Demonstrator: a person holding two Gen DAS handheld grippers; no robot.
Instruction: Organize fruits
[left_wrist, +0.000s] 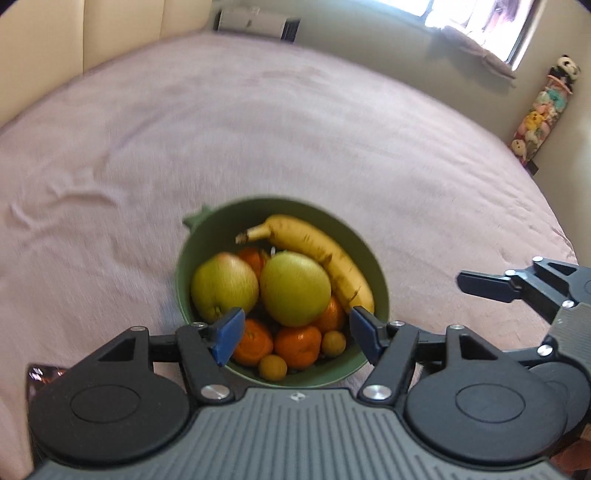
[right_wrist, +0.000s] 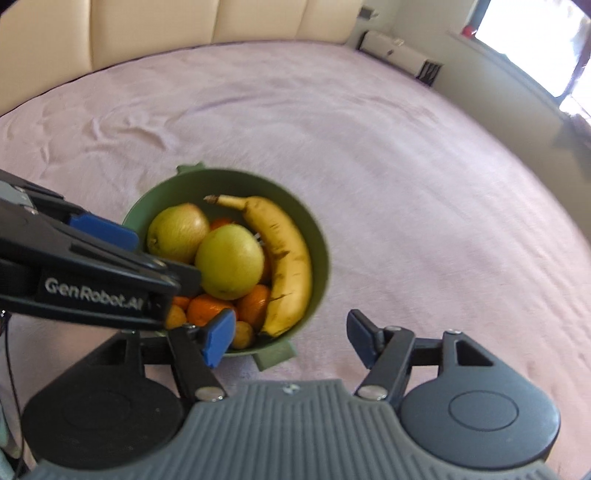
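Observation:
A green bowl (left_wrist: 376, 273) sits on a pink bedspread (left_wrist: 258, 129). It holds a banana (left_wrist: 325, 254), two yellow-green apples (left_wrist: 295, 288) (left_wrist: 223, 286), several tangerines (left_wrist: 297, 345) and small yellow-green fruits (left_wrist: 272, 367). My left gripper (left_wrist: 295, 332) is open and empty, just above the bowl's near side. My right gripper (right_wrist: 291, 336) is open and empty, hovering at the bowl's near right edge (right_wrist: 321, 266); the banana (right_wrist: 288, 258) and apples (right_wrist: 229, 262) show there too. The right gripper also shows in the left wrist view (left_wrist: 487, 284), and the left gripper in the right wrist view (right_wrist: 103, 229).
The pink bedspread (right_wrist: 369, 129) fills both views, with a cream headboard (right_wrist: 221, 22) behind. A white appliance (left_wrist: 251, 22) and a window (left_wrist: 480, 18) stand at the far side. A hanging strip of plush toys (left_wrist: 543, 110) is at the right wall.

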